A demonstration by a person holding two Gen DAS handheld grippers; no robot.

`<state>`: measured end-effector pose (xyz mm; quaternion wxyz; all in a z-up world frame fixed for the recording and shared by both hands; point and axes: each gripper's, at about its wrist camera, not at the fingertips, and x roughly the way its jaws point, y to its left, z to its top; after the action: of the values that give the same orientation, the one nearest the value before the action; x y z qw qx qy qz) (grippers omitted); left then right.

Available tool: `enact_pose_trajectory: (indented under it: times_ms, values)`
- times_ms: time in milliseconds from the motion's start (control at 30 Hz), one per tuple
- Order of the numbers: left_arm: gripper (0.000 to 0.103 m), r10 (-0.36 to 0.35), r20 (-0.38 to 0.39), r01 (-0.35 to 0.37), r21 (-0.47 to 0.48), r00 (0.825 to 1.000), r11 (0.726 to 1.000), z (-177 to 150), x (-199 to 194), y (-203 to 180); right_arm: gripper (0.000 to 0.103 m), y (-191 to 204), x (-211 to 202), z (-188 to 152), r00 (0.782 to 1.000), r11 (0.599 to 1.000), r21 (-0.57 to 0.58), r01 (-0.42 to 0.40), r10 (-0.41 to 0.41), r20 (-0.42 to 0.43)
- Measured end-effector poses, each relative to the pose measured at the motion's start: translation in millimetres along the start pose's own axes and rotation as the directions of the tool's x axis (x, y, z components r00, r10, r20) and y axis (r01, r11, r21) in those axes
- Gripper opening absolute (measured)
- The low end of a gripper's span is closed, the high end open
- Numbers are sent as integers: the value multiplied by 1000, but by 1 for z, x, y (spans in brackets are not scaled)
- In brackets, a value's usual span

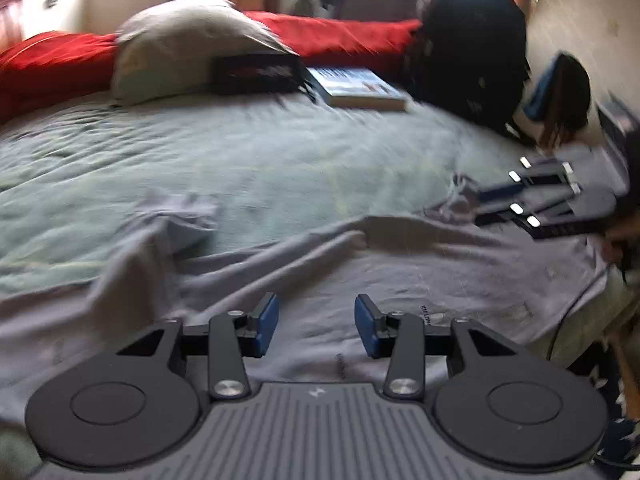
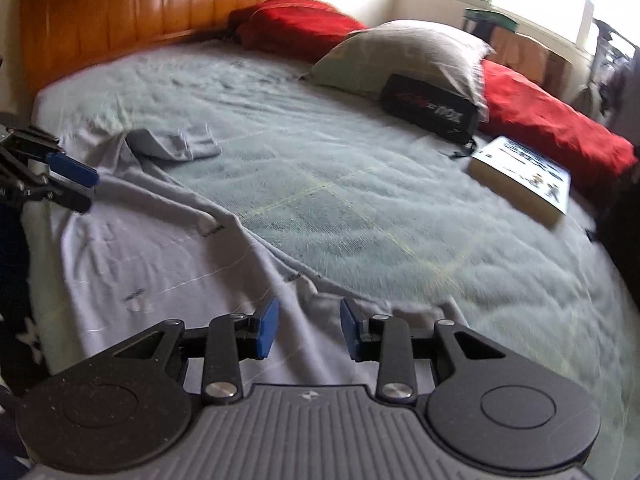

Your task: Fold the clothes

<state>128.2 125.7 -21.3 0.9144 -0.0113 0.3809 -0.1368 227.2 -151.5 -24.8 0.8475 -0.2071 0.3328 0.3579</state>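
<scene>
A light grey T-shirt (image 1: 400,264) lies spread and wrinkled along the near side of the bed, one sleeve (image 1: 188,216) bunched at the left. My left gripper (image 1: 317,320) hovers just above the shirt's body, its blue pads apart with only flat cloth below them. In the right wrist view the same shirt (image 2: 160,256) runs from the lower middle up to the sleeve (image 2: 176,142). My right gripper (image 2: 308,326) stands open over the shirt's rumpled edge. The right gripper (image 1: 486,202) also shows at the shirt's right end, and the left gripper (image 2: 90,190) at the far left.
The bed has a pale green sheet (image 2: 360,184) and a brown headboard (image 2: 120,4). At its far side lie a grey pillow (image 1: 188,48), red pillows (image 1: 340,36), a black pouch (image 1: 256,72), a book (image 1: 356,88) and a black backpack (image 1: 476,60).
</scene>
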Motion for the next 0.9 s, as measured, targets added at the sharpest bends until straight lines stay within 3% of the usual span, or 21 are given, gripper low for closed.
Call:
enact_pose_trajectory:
  times_ms: [133,233,367,467,500,567,667,767,900]
  values:
    - [42,-6,-67,7,13,998,1000,-11,26,1,39,0,26,9,999,996,-89,19,-22,-27]
    - [46,-28,-59,29,23,998,999,-24,22,7,38,4,36,8,999,985,-172,15,-22,-35]
    - [48,-50,-55,50,4,997,999,-28,16,12,30,9,46,2,998,963,-269,-6,-9,-54]
    - [52,-57,-56,56,-6,997,998,-26,16,14,4,10,48,-1,999,960,-279,-25,12,-46]
    - [52,-53,-57,53,-6,997,999,-25,16,12,4,11,48,-1,999,959,-283,-20,10,-37]
    - [53,-42,-51,42,15,998,999,-21,13,8,4,10,48,1,1000,961,-275,18,-20,-7]
    - [60,-31,-44,33,34,999,999,-17,16,6,2,-5,56,9,1000,986,-167,4,-4,3]
    - [61,-27,-69,28,16,997,999,-20,22,8,4,-15,64,12,1000,997,-75,-18,17,-8]
    - [62,-22,-59,24,32,998,999,-17,12,8,14,-32,25,9,999,998,65,0,-3,43]
